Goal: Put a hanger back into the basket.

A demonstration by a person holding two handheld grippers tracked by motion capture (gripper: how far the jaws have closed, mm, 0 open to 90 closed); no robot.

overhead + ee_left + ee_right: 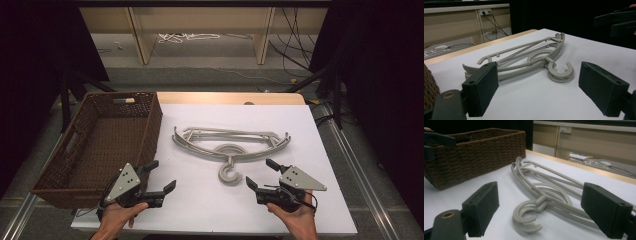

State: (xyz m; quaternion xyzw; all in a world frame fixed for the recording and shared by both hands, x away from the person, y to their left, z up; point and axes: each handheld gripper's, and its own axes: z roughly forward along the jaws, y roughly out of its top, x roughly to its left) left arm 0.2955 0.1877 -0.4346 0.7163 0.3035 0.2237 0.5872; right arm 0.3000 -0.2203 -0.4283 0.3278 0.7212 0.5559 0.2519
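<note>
Two claws: left claw and right claw — both spread wide, nothing between the jaws.
Hangers: stack of grey plastic clothes hangers flat on the white table, between and beyond both claws — untouched.
Basket: brown woven wicker basket at the table's left edge.

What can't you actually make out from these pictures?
- How many grey hangers are stacked: in the high view they overlap, too small to count.
- The brown basket: its near wall hides part of its floor.
- In the left gripper view, the basket is cut off by the left edge.
</note>
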